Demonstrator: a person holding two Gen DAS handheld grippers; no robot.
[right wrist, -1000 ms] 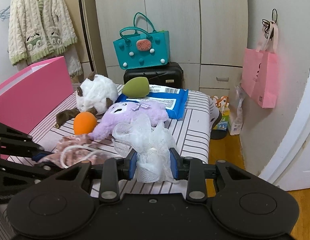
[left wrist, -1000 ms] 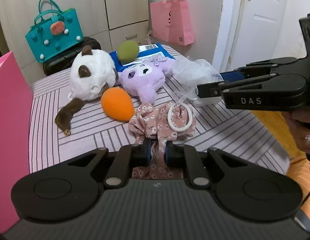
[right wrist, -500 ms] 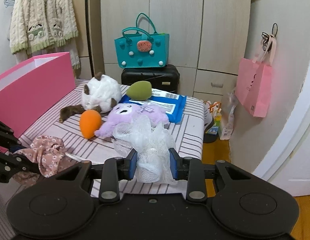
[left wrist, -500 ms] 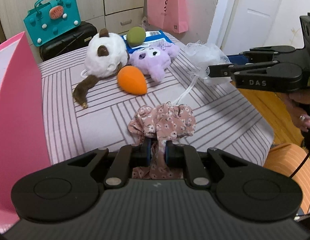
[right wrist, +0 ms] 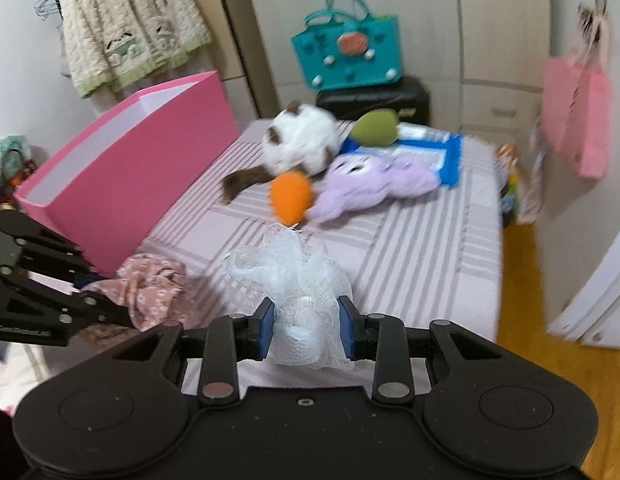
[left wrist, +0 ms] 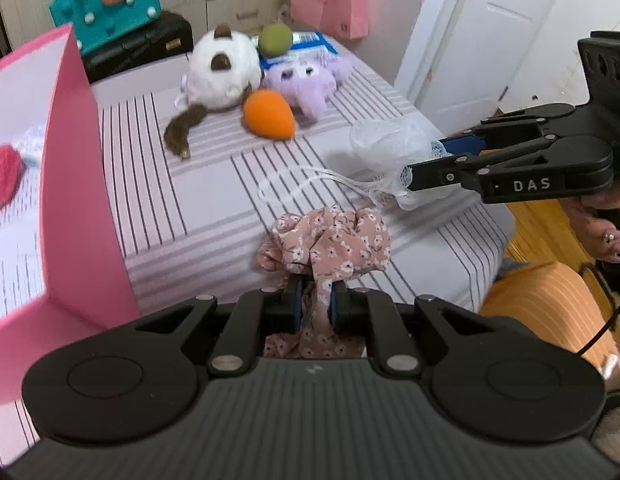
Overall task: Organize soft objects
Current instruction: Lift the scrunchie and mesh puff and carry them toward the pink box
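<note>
Plushies (left wrist: 226,68), orange sponge (left wrist: 269,115) beyond; left jaws pinch floral scrunchie (left wrist: 330,240), right jaws mesh pouf (right wrist: 298,280).

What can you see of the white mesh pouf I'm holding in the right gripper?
The white mesh pouf is a crumpled ball of see-through netting, squeezed at its lower part between the blue pads of the right gripper and lifted off the striped bed. A white cord loop trails from it toward the floral scrunchie.

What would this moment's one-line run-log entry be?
left tool: shut on floral scrunchie | right tool: shut on mesh pouf | both lifted beside pink box | plush toys on bed
</note>
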